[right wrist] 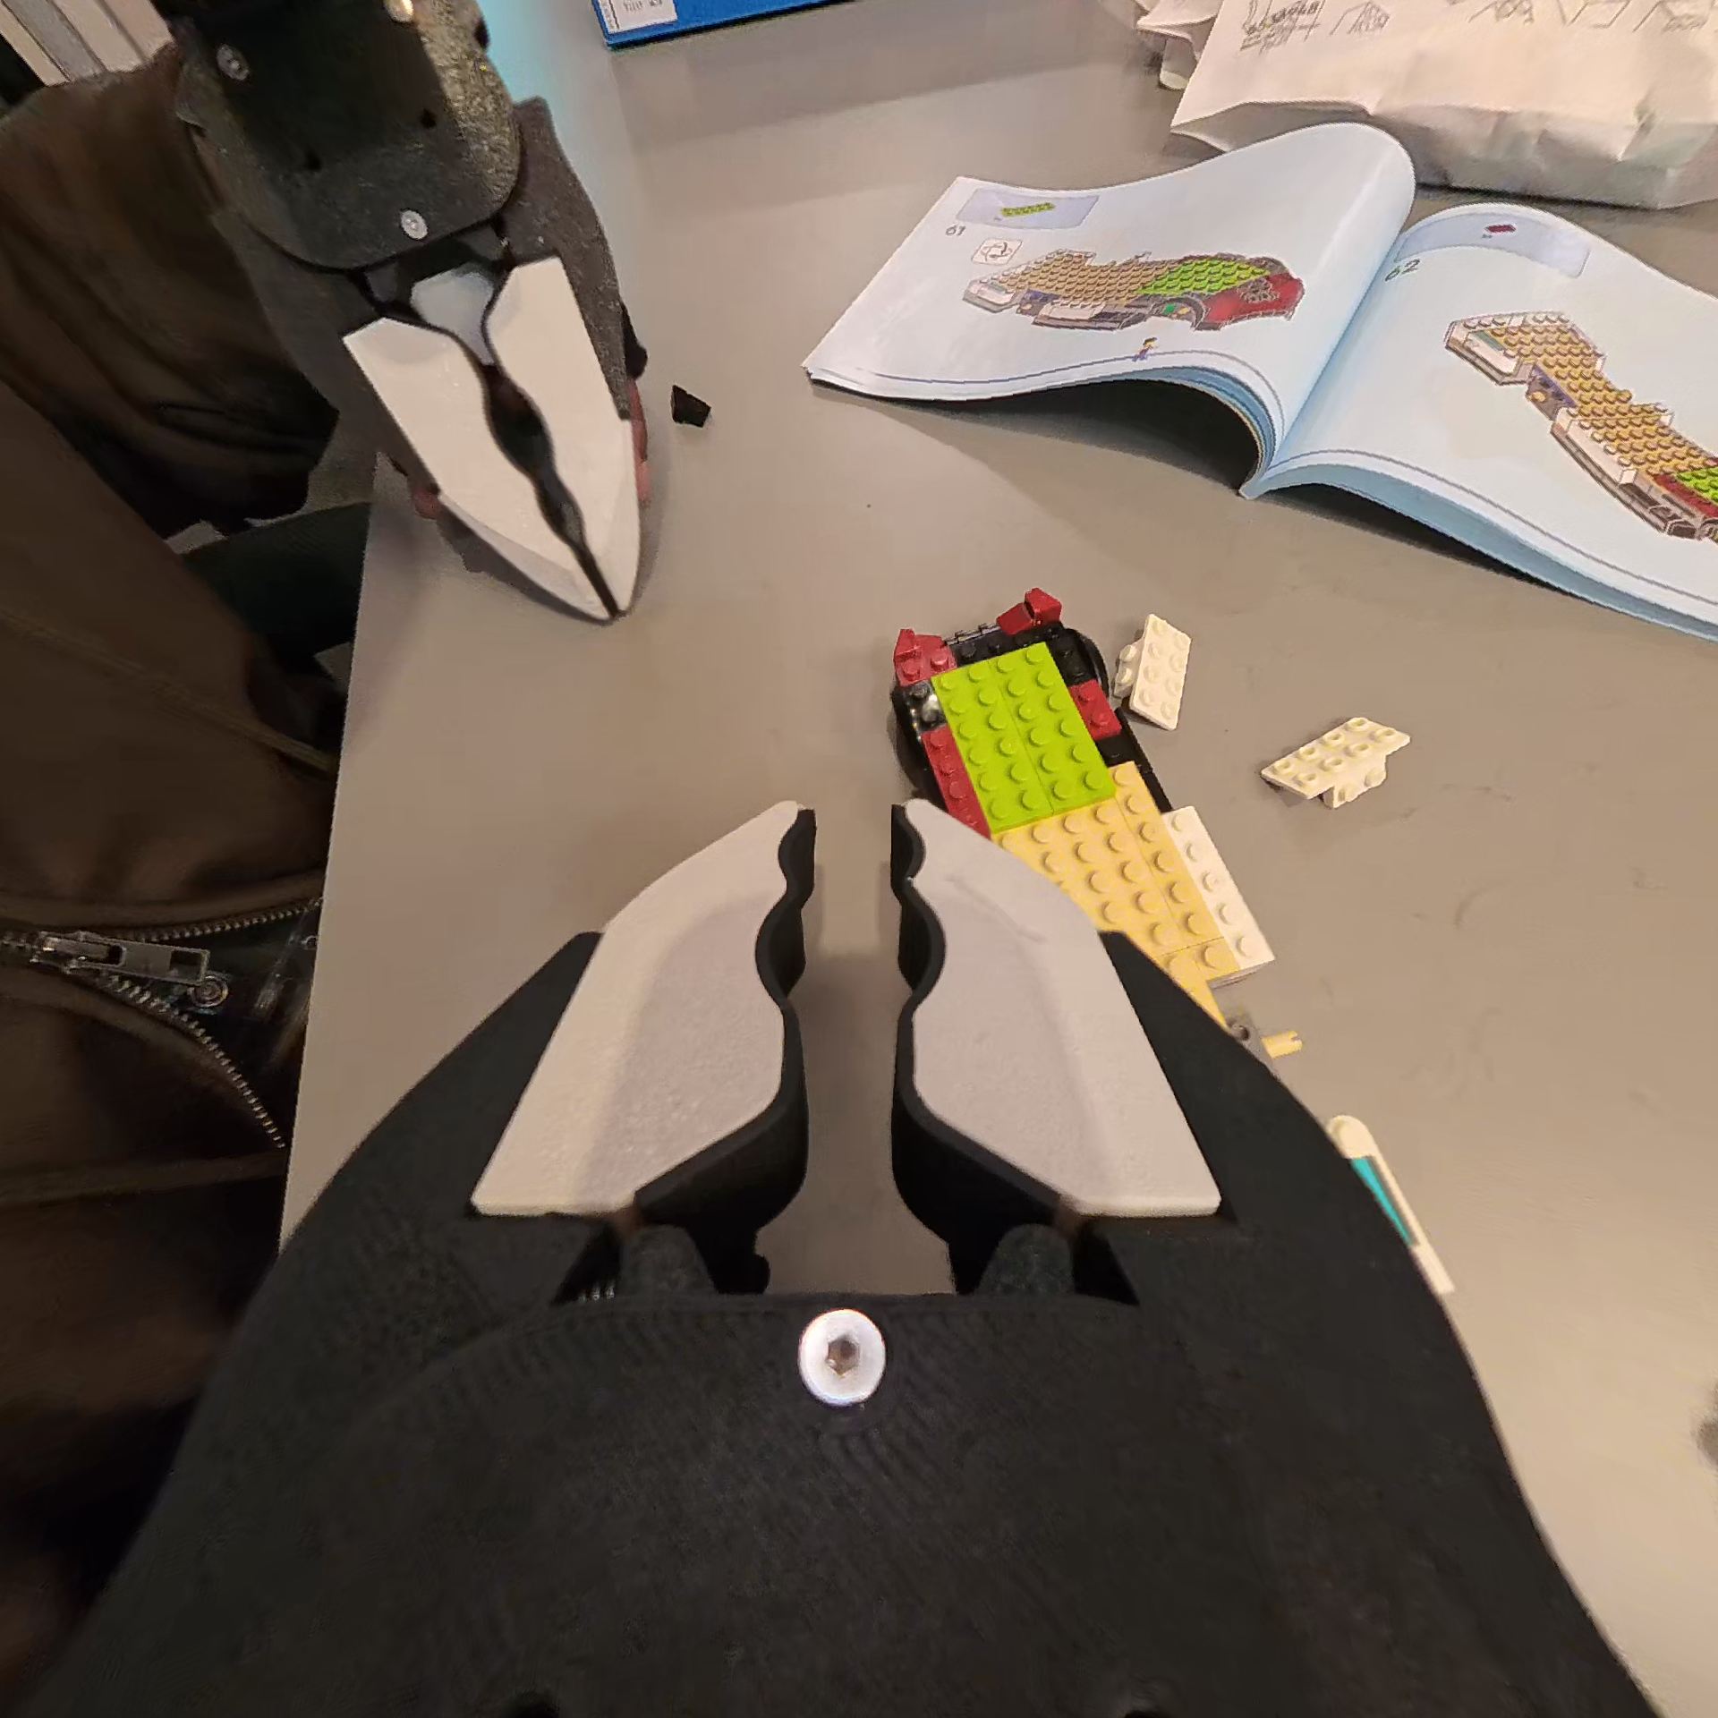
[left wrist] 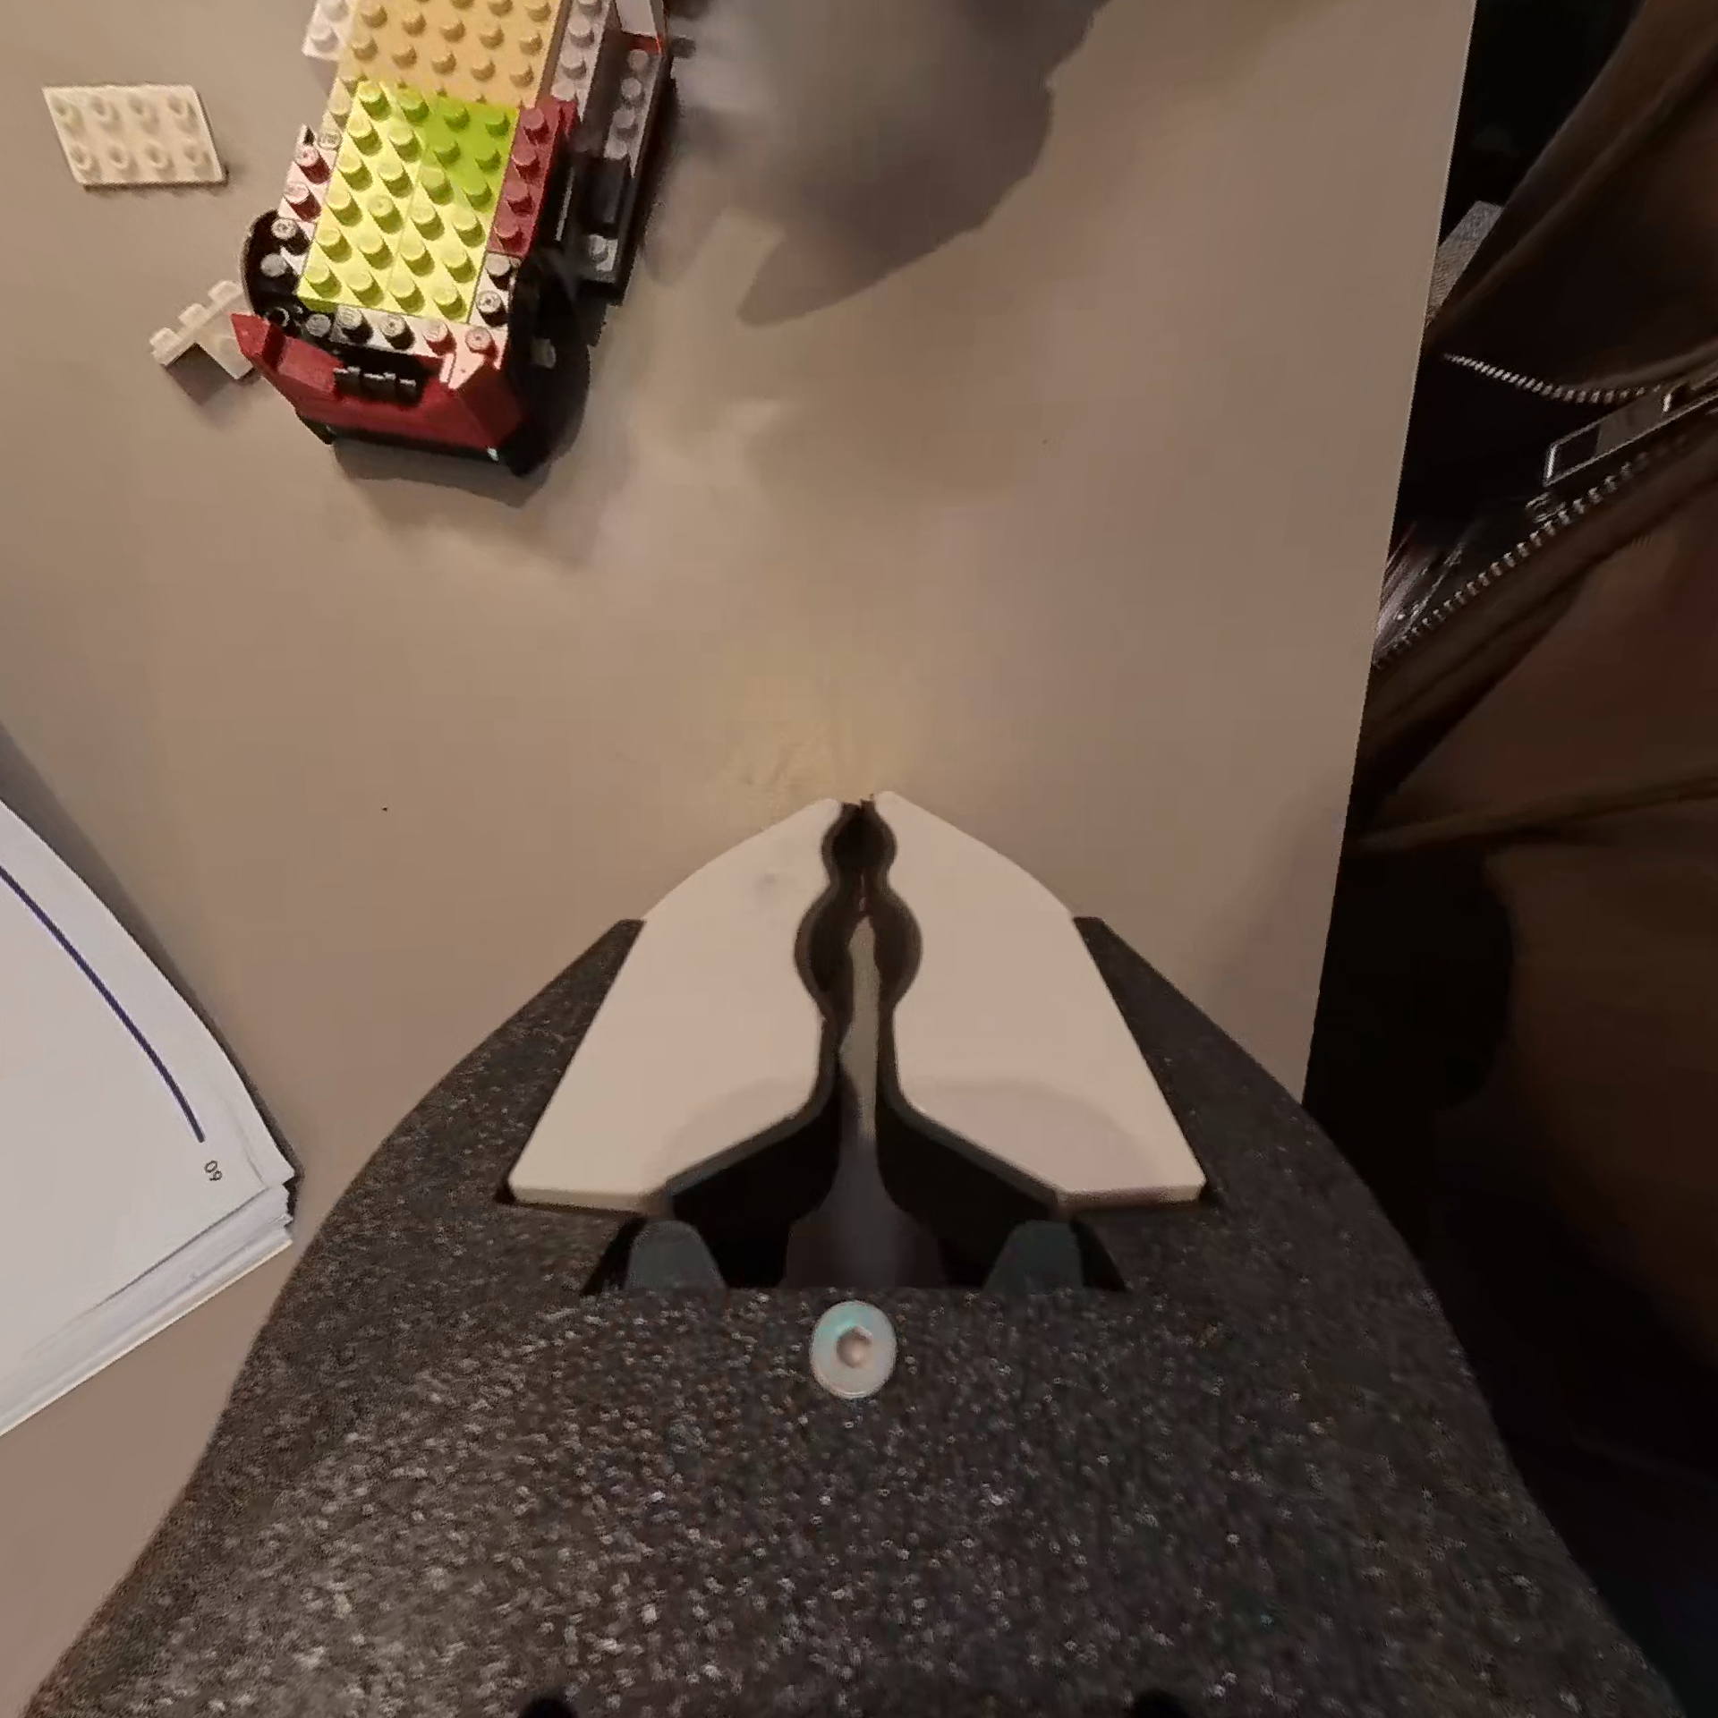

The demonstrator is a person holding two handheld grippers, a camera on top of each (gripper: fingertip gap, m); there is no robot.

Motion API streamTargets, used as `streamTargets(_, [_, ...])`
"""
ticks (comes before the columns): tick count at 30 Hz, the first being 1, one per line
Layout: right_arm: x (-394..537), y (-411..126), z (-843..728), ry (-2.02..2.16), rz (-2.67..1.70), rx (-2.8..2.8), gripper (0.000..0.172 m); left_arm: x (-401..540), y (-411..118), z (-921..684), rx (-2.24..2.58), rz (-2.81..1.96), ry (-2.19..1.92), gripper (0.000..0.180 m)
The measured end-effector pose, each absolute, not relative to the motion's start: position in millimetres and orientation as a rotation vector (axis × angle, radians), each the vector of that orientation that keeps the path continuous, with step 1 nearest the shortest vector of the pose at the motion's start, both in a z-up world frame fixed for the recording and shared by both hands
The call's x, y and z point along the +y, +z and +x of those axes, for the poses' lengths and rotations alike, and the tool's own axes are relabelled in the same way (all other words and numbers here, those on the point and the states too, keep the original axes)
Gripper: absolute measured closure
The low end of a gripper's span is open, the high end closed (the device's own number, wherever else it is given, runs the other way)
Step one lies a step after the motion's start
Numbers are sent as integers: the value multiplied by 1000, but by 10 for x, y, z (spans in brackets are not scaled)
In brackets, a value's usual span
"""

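Note:
A long brick model [right wrist: 1041, 772] with lime green, tan, dark red, black and white parts lies flat on the grey table [right wrist: 576, 744]. My right gripper [right wrist: 853, 818] is open over the bare table just left of the model, with nothing between its pads. Its right finger [right wrist: 1004, 976] overlaps the model's tan part in this view. My left gripper [left wrist: 865, 801] is shut, tip against tip, with nothing showing between them. It hovers over bare table near the edge. It also shows in the right wrist view [right wrist: 609, 609]. The model [left wrist: 428, 214] lies far off to its upper left.
Two loose white plates [right wrist: 1156, 669] [right wrist: 1334, 760] lie right of the model. An open instruction booklet [right wrist: 1209, 307] lies behind it, with a paper bag [right wrist: 1487, 84] at the back. A small black piece [right wrist: 690, 406] lies by the left gripper. A person's brown zipped jacket [right wrist: 139, 837] borders the table edge. The tips of one gripper are about 15 centimeters away from the tips of the other.

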State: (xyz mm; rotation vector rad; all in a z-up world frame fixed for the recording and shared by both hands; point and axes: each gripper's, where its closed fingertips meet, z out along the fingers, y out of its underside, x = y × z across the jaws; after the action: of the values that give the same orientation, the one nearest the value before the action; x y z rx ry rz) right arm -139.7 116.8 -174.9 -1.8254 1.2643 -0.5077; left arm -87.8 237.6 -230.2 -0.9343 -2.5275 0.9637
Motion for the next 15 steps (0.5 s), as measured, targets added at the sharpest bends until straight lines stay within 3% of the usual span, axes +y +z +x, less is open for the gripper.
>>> streamTargets(4, [1218, -1820, -1429, -496, -1834, 1257, 155, 2350, -2298, -881, -2522, -911, 969, 178])
streamTargets(9, [1334, -1877, -1451, -483, -1881, 1215, 153, 2356, -2183, -857, -2505, -862, 1049, 154])
streamTargets(15, [1419, -1929, -1457, -460, -1905, 1201, 151, 2481, -2288, -742, -2578, -790, 934, 153])
